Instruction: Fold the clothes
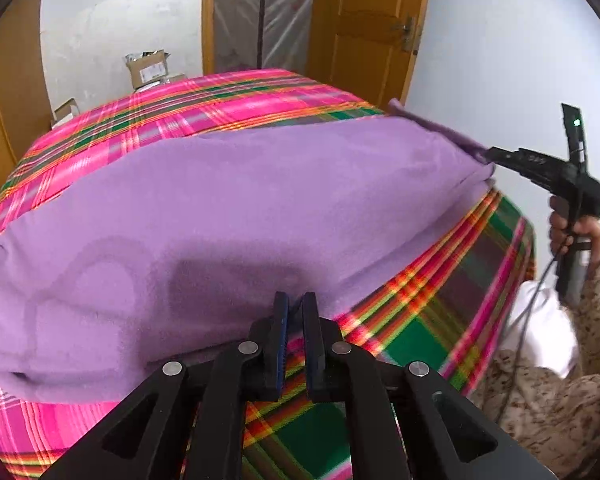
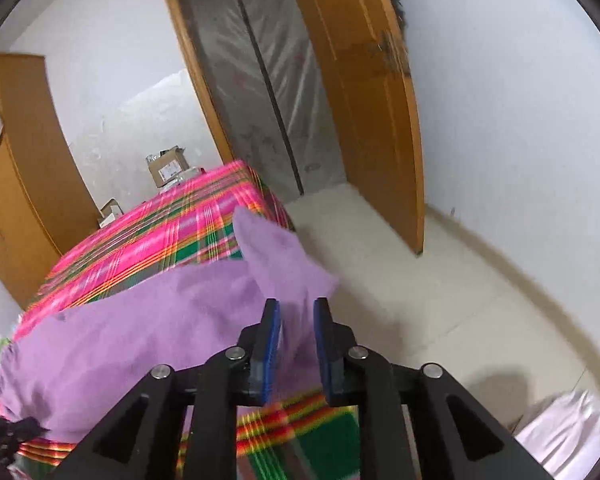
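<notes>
- Black linkage arms and blue-padded fingers (image 1: pixel 281 344) of the left gripper (image 1: pixel 295 312) are filling the bottom of the left wrist view; the jaws are standing narrow, nearly together, at the near edge of the purple garment (image 1: pixel 228 208). Whether cloth is pinched between them I cannot tell.
- Purple fabric is lying spread across the plaid cover (image 1: pixel 228 100), which is draping over the raised surface in pink, green and orange checks.
- At the garment's far right corner, the right gripper (image 1: pixel 486 155) is pinching the cloth and lifting it off the cover, with a hand (image 1: pixel 572 232) gripping the handle.
- From the right wrist view, the jaws are standing moderately apart, with a raised flap of purple rising between and beyond the pads.
- Behind, a wooden door (image 2: pixel 380 100) is standing open, and cardboard boxes (image 2: pixel 168 168) are sitting beyond the cover.
</notes>
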Demonstrator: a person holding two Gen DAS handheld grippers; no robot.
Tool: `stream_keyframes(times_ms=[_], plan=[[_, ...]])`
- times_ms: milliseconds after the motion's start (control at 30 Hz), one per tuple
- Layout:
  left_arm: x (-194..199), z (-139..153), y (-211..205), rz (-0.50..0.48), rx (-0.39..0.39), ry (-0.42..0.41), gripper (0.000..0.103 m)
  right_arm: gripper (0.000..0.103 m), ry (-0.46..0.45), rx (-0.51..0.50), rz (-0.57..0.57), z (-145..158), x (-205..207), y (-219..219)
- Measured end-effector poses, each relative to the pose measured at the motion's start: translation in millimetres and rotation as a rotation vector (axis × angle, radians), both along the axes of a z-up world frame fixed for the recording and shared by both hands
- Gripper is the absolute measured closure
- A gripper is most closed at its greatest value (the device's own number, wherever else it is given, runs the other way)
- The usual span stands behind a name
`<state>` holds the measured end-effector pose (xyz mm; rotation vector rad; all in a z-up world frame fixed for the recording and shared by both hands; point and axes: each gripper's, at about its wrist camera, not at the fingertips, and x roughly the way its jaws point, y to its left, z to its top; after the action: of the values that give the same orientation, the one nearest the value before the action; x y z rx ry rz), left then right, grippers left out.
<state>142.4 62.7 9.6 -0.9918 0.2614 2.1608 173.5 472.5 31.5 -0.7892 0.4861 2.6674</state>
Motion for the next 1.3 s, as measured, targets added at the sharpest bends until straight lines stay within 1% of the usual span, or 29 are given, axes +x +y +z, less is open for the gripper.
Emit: stream_keyframes(times_ms=[33,100,167,233,267,400,467,500,533,567,633,800,900,1000,1167,1300], plan=[[1.6,3.6,-0.9,-0.009,0.018,-0.005,0.095,0.074,-0.006,0.021,0.012,3.0,-5.5,-2.0],[3.1,10.5,-1.2,-0.012,0.034,0.007,0.092,0.074,-0.010,0.048,0.039,7.5,-19.5,-4.4],[3.1,15.3,2.0,-0.014,0.030,0.023,0.092,0.073,-0.025,0.064,0.077,10.1,-36.1,-6.4],[-0.5,13.6,7.8,-0.020,0.028,0.012,0.090,0.071,-0.079,0.060,0.148,8.0,-56.2,-9.3],[-2.4,12.8,10.7,-0.022,0.027,0.006,0.090,0.071,-0.112,0.081,0.160,6.5,-66.7,-11.3],[-9.7,9.6,22.0,-0.034,0.023,-0.016,0.090,0.071,-0.234,0.175,0.181,-0.1,-103.4,-16.8],[-12.1,8.2,25.0,-0.036,0.014,-0.016,0.090,0.071,-0.282,0.183,0.161,-2.6,-117.3,-14.4],[-13.0,7.9,26.4,-0.035,0.011,-0.015,0.090,0.072,-0.301,0.180,0.159,-3.7,-122.9,-13.1],[-14.5,8.0,27.8,-0.037,0.012,-0.018,0.090,0.083,-0.320,0.172,0.163,-5.2,-128.0,-11.2],[-15.9,8.2,29.3,-0.038,0.014,-0.021,0.090,0.097,-0.324,0.151,0.165,-6.3,-129.8,-8.2],[-18.1,7.4,32.4,-0.038,0.012,-0.026,0.090,0.100,-0.310,0.097,0.165,-7.8,-128.7,-0.2],[-19.8,-0.8,37.7,-0.039,-0.004,-0.051,0.088,0.100,-0.208,-0.033,0.127,-6.7,-104.3,28.0],[-19.4,-3.0,39.2,-0.035,-0.011,-0.054,0.088,0.100,-0.138,-0.119,0.067,-7.7,-80.1,49.2],[-19.4,-3.3,41.4,-0.034,-0.017,-0.057,0.088,0.100,-0.090,-0.196,0.015,-10.4,-59.2,68.9],[-18.0,-4.5,46.0,-0.033,-0.029,-0.057,0.088,0.100,-0.057,-0.294,-0.061,-27.4,-31.8,94.2],[-16.3,-4.8,47.8,-0.028,-0.037,-0.054,0.088,0.100,-0.052,-0.419,-0.112,-49.4,-16.8,111.6]])
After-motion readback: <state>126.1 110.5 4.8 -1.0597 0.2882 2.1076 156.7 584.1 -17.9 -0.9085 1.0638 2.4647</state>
